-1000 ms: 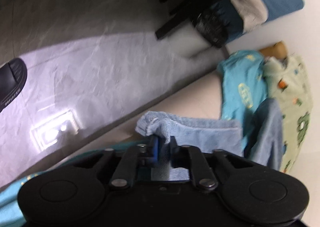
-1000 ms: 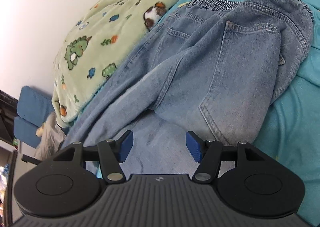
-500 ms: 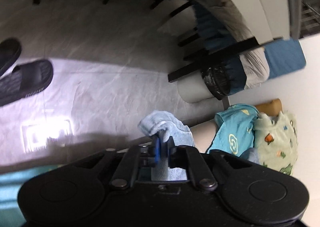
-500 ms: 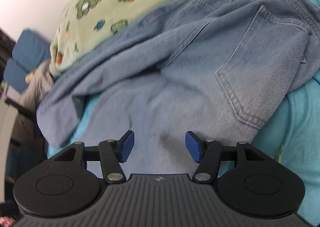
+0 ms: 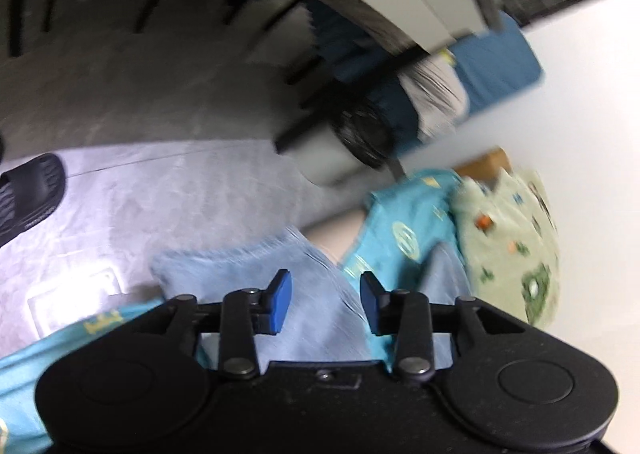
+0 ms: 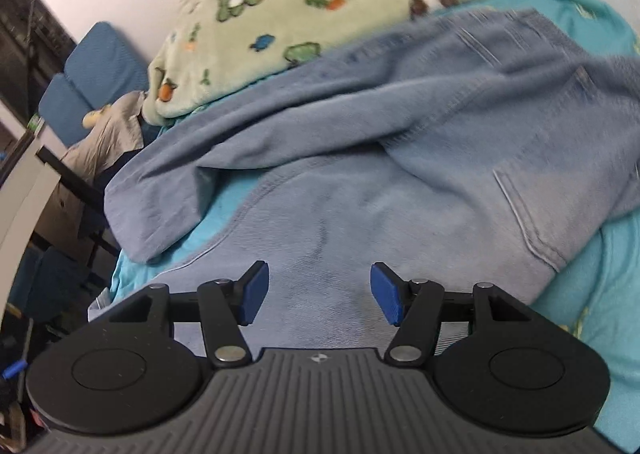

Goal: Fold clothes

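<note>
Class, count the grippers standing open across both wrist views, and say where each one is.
2. The left gripper is open over a jeans leg near the bed edge; the right gripper is open above the jeans on the bed. Neither holds cloth.

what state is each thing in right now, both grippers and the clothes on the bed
left gripper: jaws open, holding nothing, above the denim
right gripper: jaws open, empty, over the jeans
jeans: partly folded, one leg doubled across, rumpled
green dinosaur blanket: bunched in a heap behind the jeans
teal sheet: spread under the jeans, wrinkled
</note>
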